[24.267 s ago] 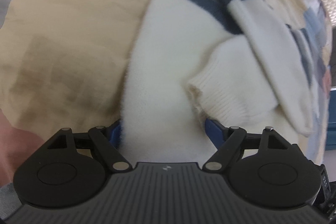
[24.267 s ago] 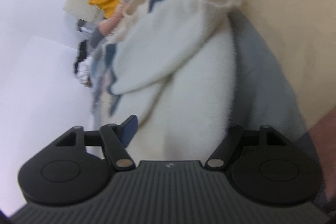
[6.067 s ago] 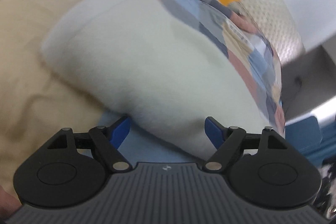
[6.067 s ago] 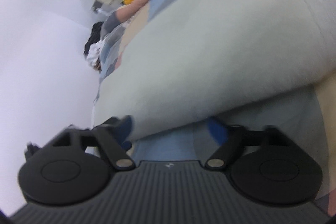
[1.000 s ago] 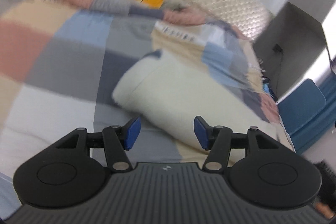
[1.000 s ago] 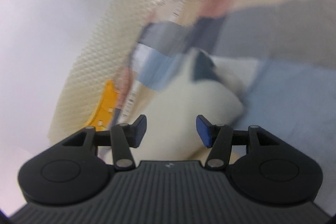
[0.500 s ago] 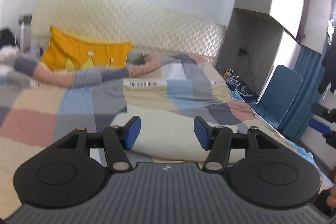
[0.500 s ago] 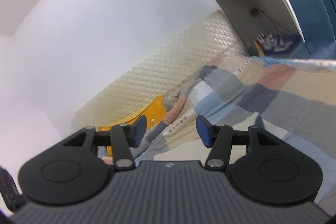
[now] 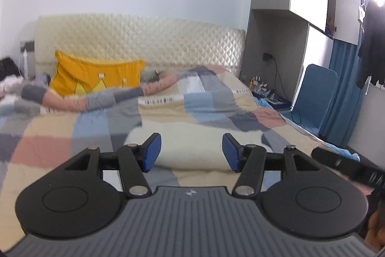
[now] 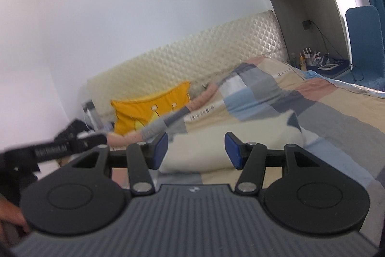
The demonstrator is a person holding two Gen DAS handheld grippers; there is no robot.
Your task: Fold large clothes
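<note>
Left wrist view looks level down the bed: the left gripper [image 9: 191,148] hangs above the patchwork quilt [image 9: 79,129] with its blue pads [image 9: 151,152] spread apart and nothing caught between them. Beyond the pads lies the folded cream garment [image 9: 192,143], a neat thick bundle resting flat on the quilt, clear of both fingers. Further back a yellow cushion [image 9: 96,75] leans against the quilted cream headboard [image 9: 144,40], and a rolled pink and grey bolster [image 9: 96,98] runs across in front of it. A blue chair [image 9: 315,93] stands off the bed's far side, by a grey cupboard [image 9: 272,16]. From the right wrist view, the right gripper [image 10: 196,149] is likewise spread, with empty air between its pads, and the same cream garment [image 10: 228,136] sits on the quilt [image 10: 324,112] ahead of it, a dark blue patch showing at one end. The other tool shows blurred at that view's left edge, with a bit of a hand [image 10: 10,220] below it.
</note>
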